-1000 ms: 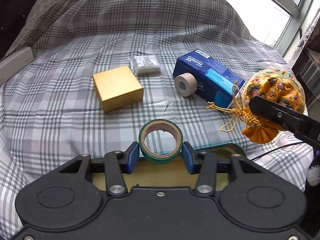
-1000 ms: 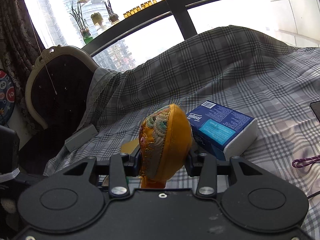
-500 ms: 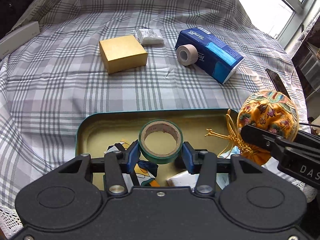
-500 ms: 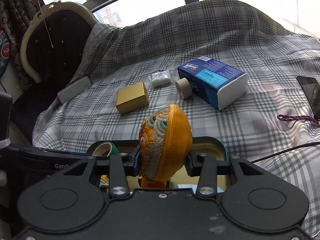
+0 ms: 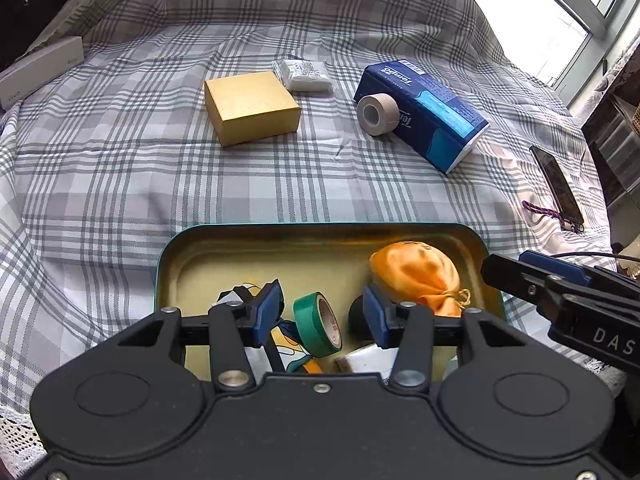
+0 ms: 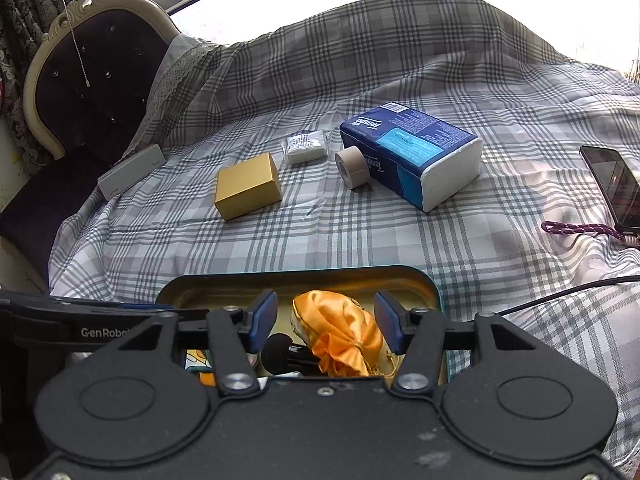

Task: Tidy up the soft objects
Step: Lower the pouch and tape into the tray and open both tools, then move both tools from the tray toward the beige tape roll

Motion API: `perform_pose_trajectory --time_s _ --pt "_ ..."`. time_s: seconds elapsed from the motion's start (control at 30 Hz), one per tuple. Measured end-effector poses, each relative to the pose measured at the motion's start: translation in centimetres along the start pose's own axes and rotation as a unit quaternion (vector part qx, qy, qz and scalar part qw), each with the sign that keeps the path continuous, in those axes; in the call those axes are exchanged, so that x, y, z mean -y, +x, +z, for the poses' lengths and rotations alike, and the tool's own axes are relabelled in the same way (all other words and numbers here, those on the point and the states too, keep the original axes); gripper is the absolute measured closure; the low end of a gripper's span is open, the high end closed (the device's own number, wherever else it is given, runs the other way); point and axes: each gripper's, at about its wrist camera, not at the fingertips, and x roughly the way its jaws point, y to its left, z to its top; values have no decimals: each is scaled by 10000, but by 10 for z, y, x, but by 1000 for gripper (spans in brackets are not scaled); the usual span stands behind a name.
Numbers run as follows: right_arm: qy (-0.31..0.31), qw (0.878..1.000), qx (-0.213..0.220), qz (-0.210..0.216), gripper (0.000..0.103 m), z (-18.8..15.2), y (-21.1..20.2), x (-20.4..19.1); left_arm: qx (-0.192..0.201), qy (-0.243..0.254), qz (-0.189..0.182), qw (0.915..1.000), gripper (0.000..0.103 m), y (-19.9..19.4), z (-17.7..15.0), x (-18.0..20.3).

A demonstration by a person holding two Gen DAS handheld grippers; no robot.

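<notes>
A: Near first: left gripper (image 5: 320,316)?

B: Parted, gripping nothing; the green tape roll (image 5: 318,330) lies loose in the tin (image 5: 168,256).

A: Right gripper (image 6: 326,322)?

B: Its jaws have just been opening; the orange pouch (image 6: 340,328) lies between them, unpressed. Satin, light, squashy, slippery: pinch its gathered neck.

A: Farther?

B: Stiff gold box (image 6: 248,185), soft tissue pack (image 6: 412,152).

Tin (image 5: 168,256) far half bare; pouch (image 5: 416,272), green tape (image 5: 316,324) crowd near half.
</notes>
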Motion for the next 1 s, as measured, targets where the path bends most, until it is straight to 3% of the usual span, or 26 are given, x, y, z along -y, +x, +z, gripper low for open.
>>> perform_pose_trajectory --time_s 0.63,1.0 --pt "-132 9997 -192 -16 49 2 9 -6 -44 -127 262 9996 56 0 0 -5" --pt "-282 9996 -60 -77 49 22 24 -10 166 -192 394 9989 56 2 30 -21"
